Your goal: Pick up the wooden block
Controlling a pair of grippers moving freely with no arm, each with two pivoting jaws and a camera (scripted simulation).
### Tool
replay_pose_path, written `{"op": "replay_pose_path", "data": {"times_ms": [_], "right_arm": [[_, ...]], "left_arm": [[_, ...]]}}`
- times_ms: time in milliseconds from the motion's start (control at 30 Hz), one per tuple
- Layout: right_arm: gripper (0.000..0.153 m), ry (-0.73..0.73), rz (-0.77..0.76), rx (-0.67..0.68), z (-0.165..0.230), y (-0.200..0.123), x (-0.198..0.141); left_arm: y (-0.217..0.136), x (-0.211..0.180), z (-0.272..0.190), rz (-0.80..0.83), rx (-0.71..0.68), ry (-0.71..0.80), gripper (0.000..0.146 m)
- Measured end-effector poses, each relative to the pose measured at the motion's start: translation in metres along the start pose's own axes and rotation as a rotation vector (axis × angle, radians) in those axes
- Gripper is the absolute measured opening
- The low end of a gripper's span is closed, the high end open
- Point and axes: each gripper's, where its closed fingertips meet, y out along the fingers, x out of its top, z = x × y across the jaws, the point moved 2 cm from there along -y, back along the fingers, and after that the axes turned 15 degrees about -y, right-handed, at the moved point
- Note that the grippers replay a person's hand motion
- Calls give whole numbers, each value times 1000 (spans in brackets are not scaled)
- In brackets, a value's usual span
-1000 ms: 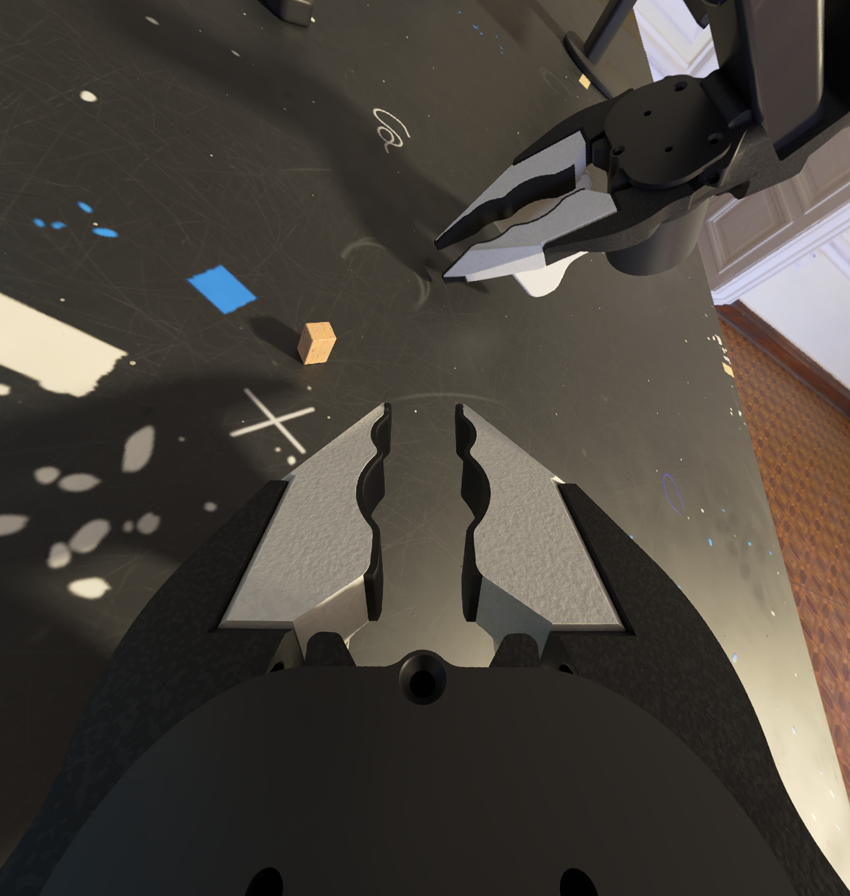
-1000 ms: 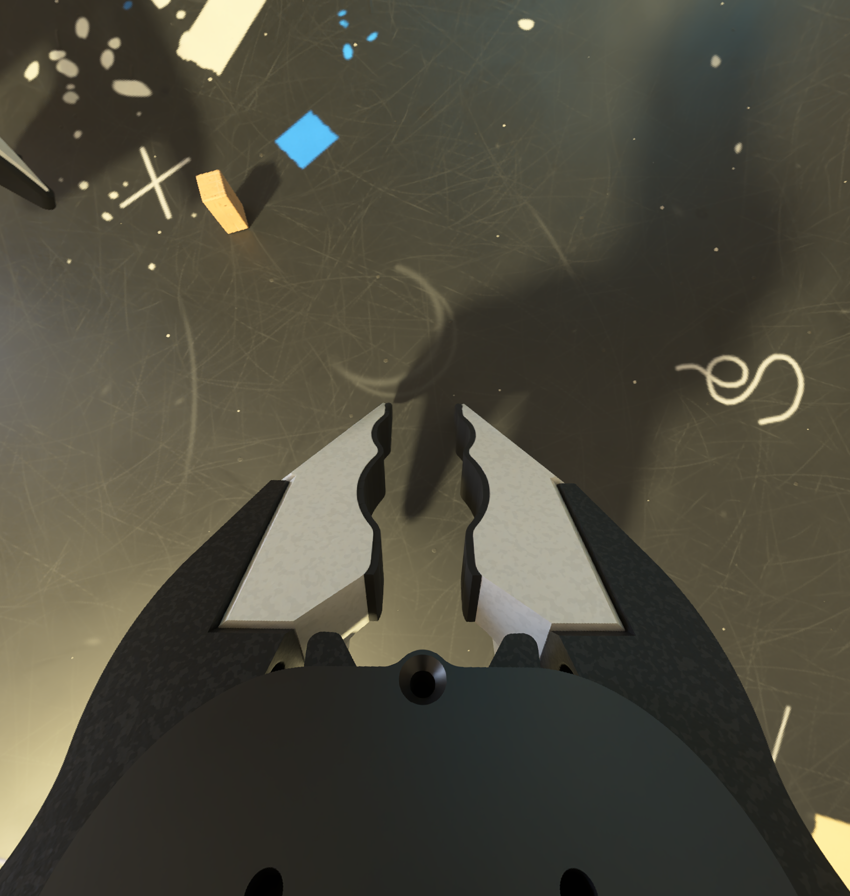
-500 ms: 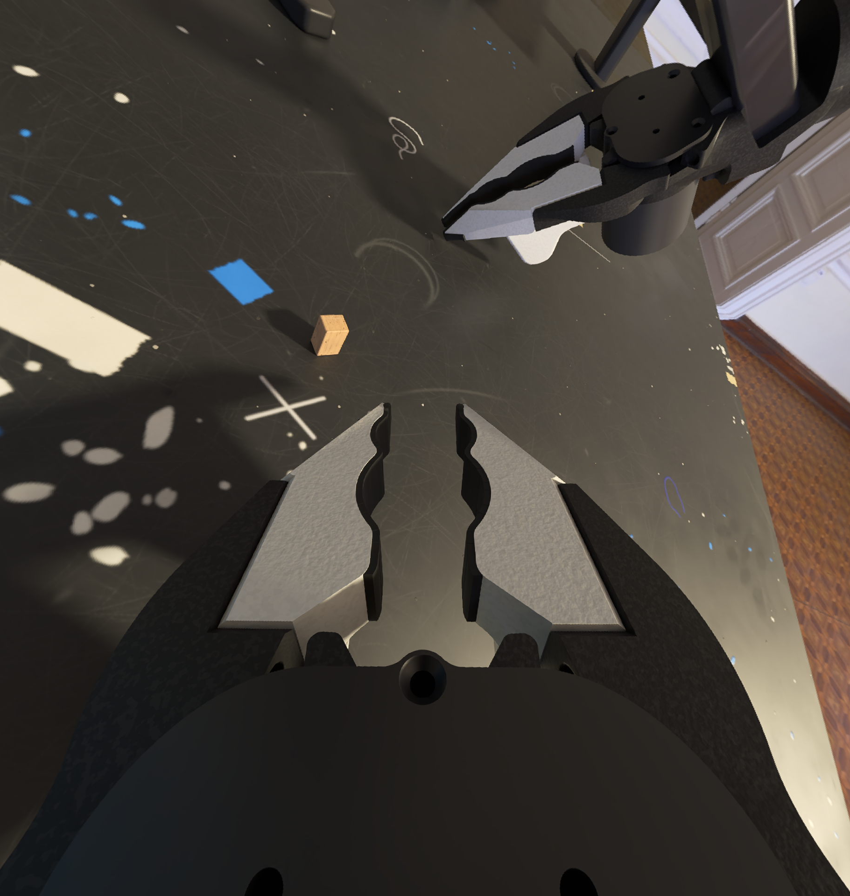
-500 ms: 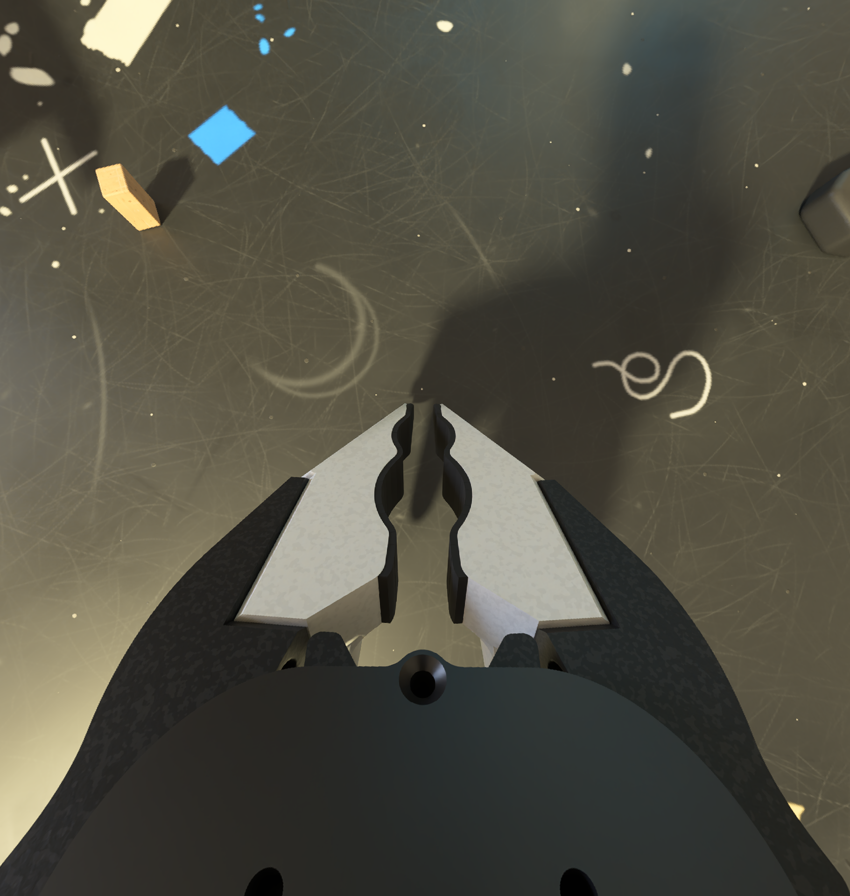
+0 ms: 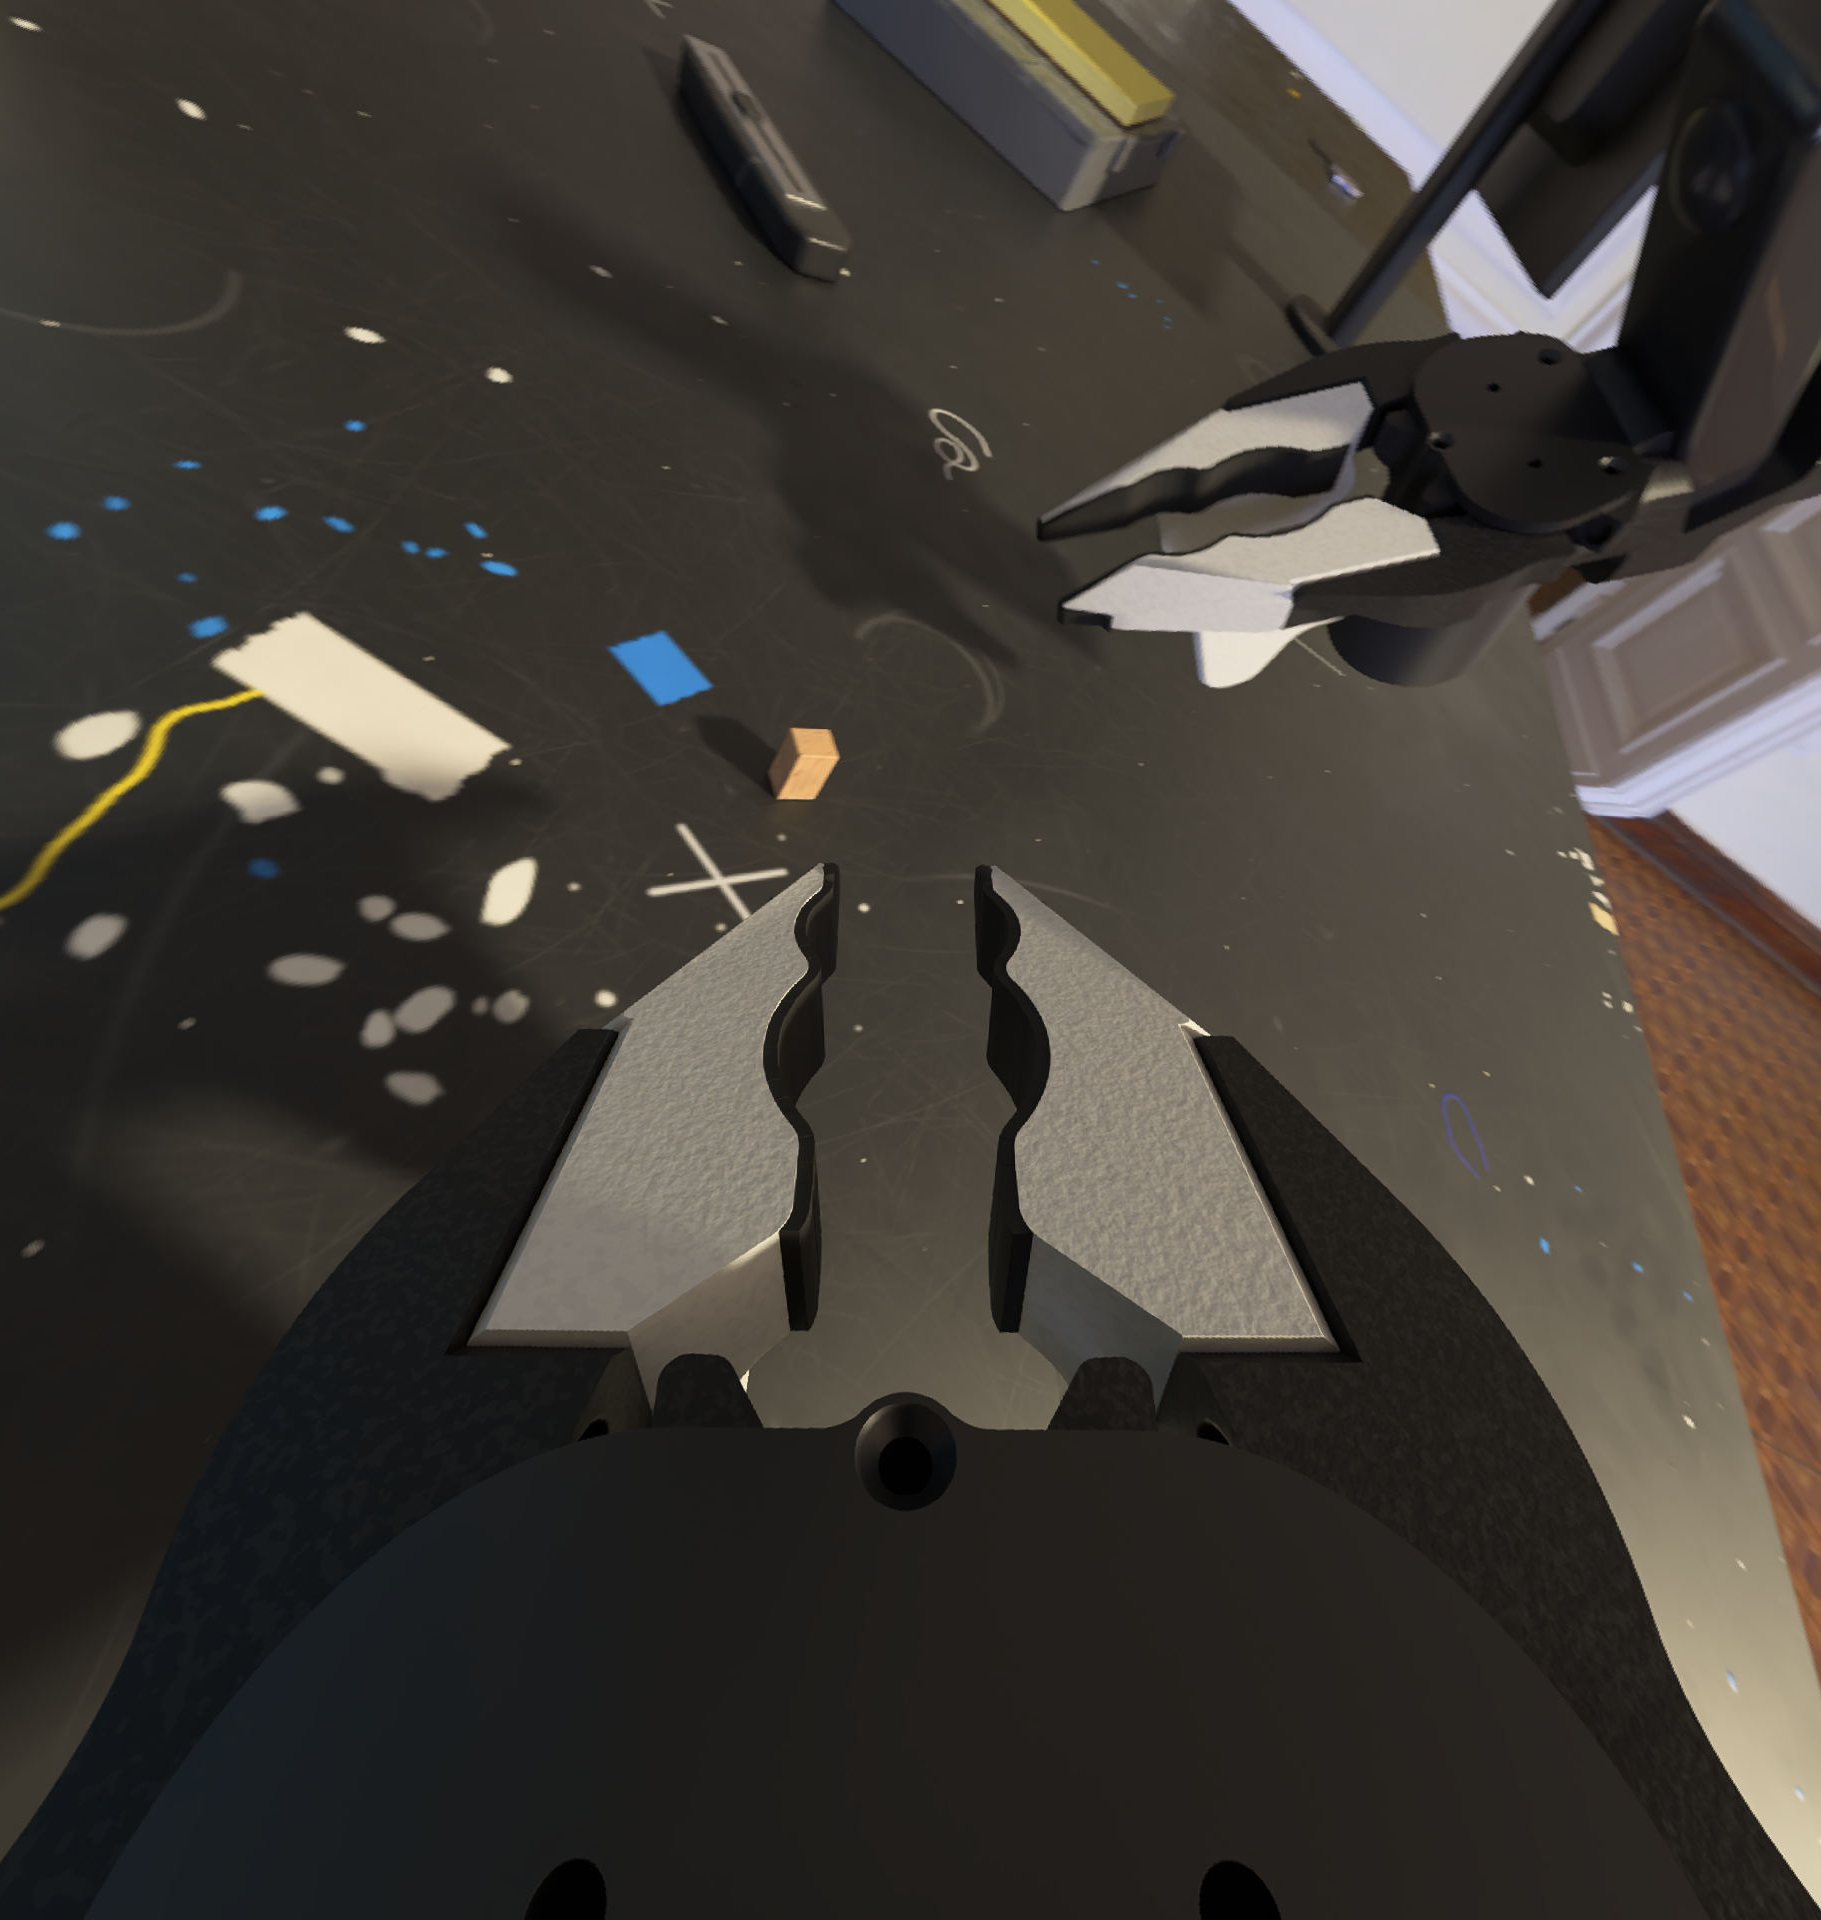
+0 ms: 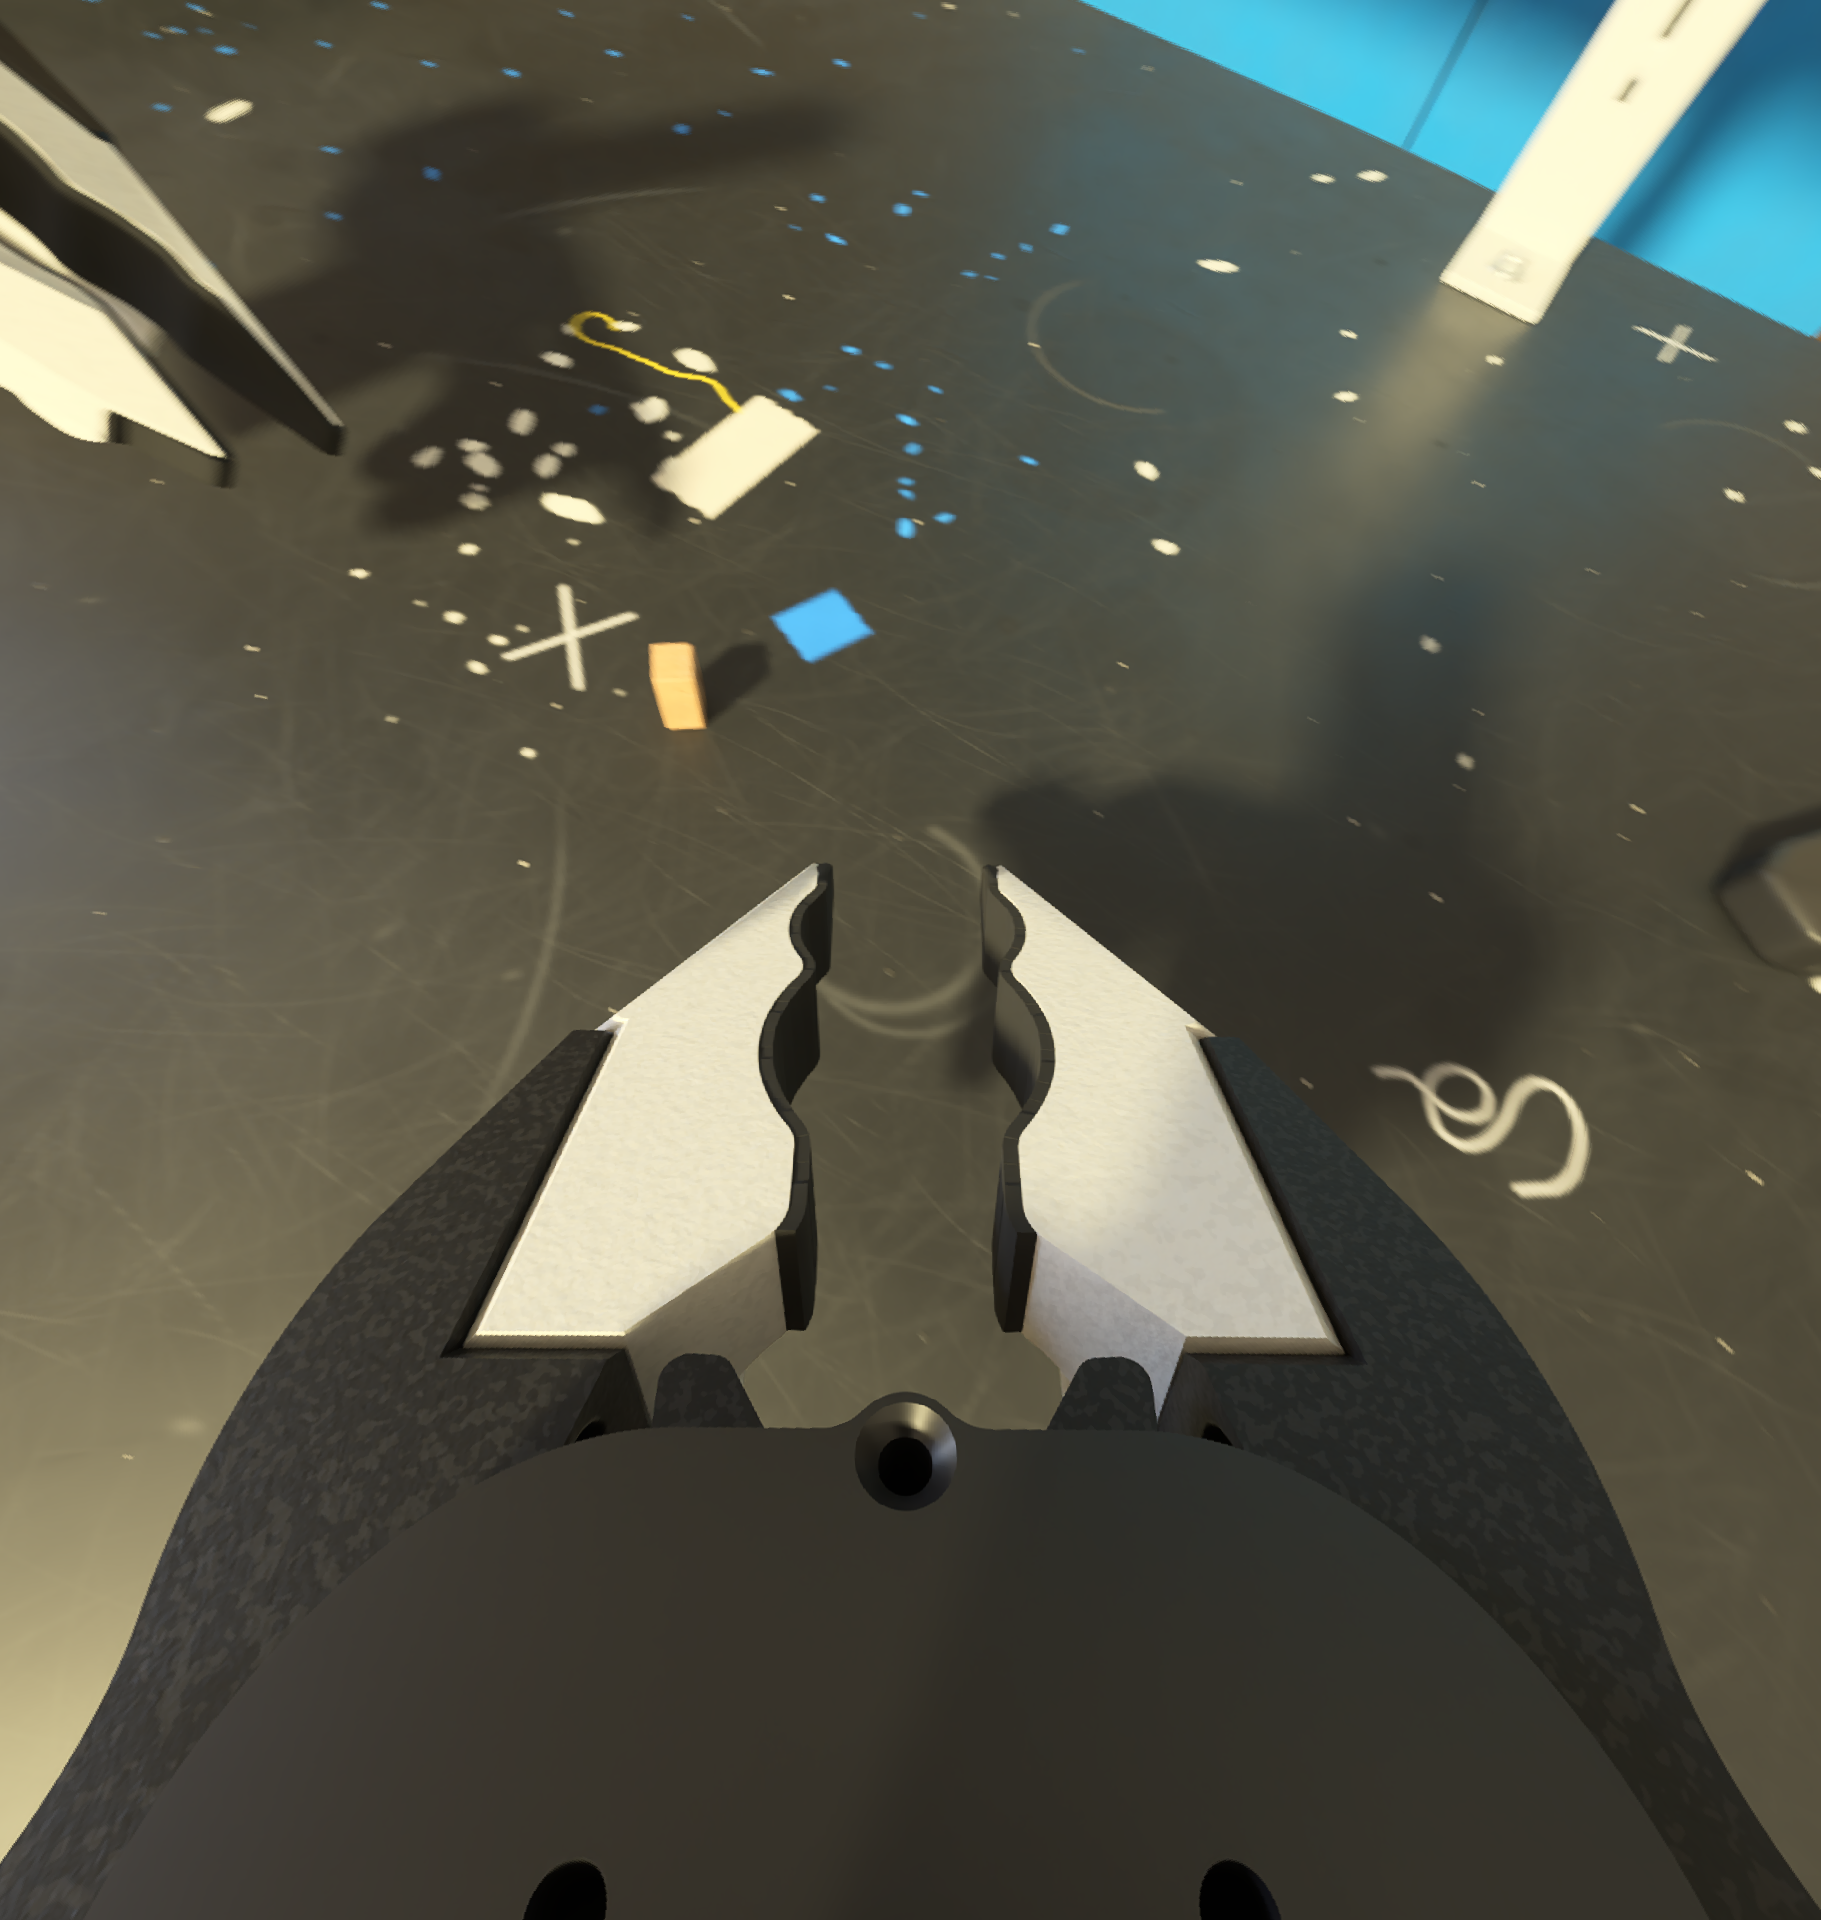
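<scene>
A small light wooden block [image 5: 804, 764] lies on the dark scratched table, beside a blue square mark and a white cross mark. It also shows in the right wrist view [image 6: 676, 686]. My left gripper [image 5: 906, 881] is open and empty, above the table, with the block a short way ahead and slightly left of its fingertips. My right gripper [image 6: 906, 881] is open and empty, with the block farther ahead to its left. The right gripper also shows in the left wrist view [image 5: 1067, 566], off to the block's right.
A dark flat bar-shaped object [image 5: 760, 156] and a long grey and yellow box [image 5: 1020, 94] lie at the far side. A dark object [image 6: 1799, 894] lies at the right. The table's edge [image 5: 1664, 1091] drops to a brown floor on the right.
Both grippers have drawn back and tilted, so more of the table shows. The right gripper narrowed half a second ago and has opened again. The block has not moved.
</scene>
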Motion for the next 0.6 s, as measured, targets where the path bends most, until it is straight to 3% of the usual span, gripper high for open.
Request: {"op": "replay_pose_path", "data": {"times_ms": [100,333,500,600], "right_arm": [[21,3,-24,74,18,14,16],[22,5,80,217,49,63,37],[23,-26,176,215,51,85,32],[9,-28,176,246,53,88,34]], "left_arm": [[-5,-1,5,-18,49,-9,25],[-12,-13,2,-13,71,-4,25],[-19,-20,2,-14,89,-4,25],[-24,-23,4,-24,104,-10,25]]}}
